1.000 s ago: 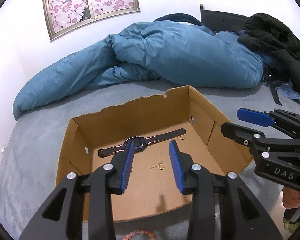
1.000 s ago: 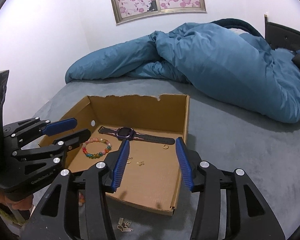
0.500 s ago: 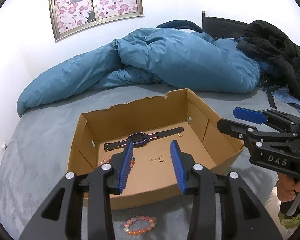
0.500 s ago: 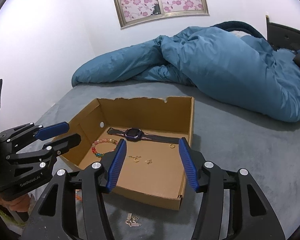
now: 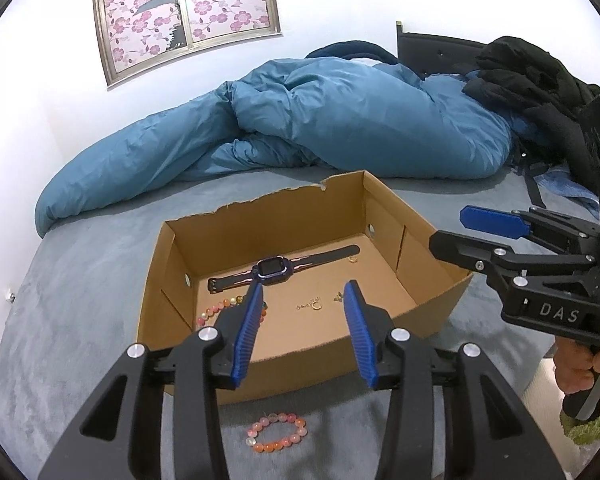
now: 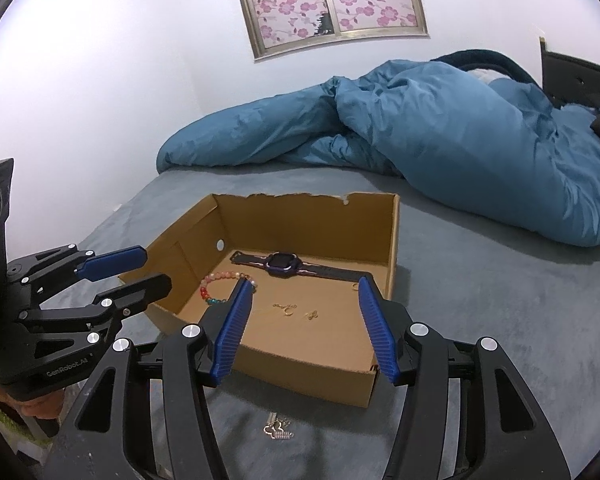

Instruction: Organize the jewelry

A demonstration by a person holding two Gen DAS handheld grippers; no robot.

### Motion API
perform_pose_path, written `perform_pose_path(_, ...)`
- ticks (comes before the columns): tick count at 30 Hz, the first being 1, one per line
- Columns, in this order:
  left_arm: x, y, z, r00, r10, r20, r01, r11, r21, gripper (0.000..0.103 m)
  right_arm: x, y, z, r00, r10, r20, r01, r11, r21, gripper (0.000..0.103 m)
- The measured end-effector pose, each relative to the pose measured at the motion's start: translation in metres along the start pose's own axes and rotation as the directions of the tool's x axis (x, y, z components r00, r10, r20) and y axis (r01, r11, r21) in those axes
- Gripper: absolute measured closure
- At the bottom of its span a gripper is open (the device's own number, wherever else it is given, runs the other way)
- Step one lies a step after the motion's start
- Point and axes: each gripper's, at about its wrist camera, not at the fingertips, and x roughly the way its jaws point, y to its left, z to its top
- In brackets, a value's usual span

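Grey bed (image 5: 80, 280), cardboard box (image 5: 428, 312), watch (image 5: 272, 270) flat, strap crosswise

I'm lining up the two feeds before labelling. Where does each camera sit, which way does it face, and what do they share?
Left wrist: on the left gripper, looking down at the cardboard box; open jaws, right gripper and a hand show.
Right wrist: on the right gripper, facing the box from its right; open jaws and left gripper show.
Shared: box, watch, blue duvet, window.

A home bedroom: bed (image 5: 80, 280) with rumpled blue duvet (image 5: 340, 128), papered window (image 5: 184, 12).
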Motion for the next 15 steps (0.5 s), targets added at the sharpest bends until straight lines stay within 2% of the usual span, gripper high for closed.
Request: perform_pose_path(15, -0.002, -0.002, -0.010, 1.000, 0.007, -0.010, -0.006, 1.000, 0.011, 0.062, -0.015, 0.008, -0.011, 0.999, 0.046, 0.010, -0.045, 0.998, -0.048, 0.050)
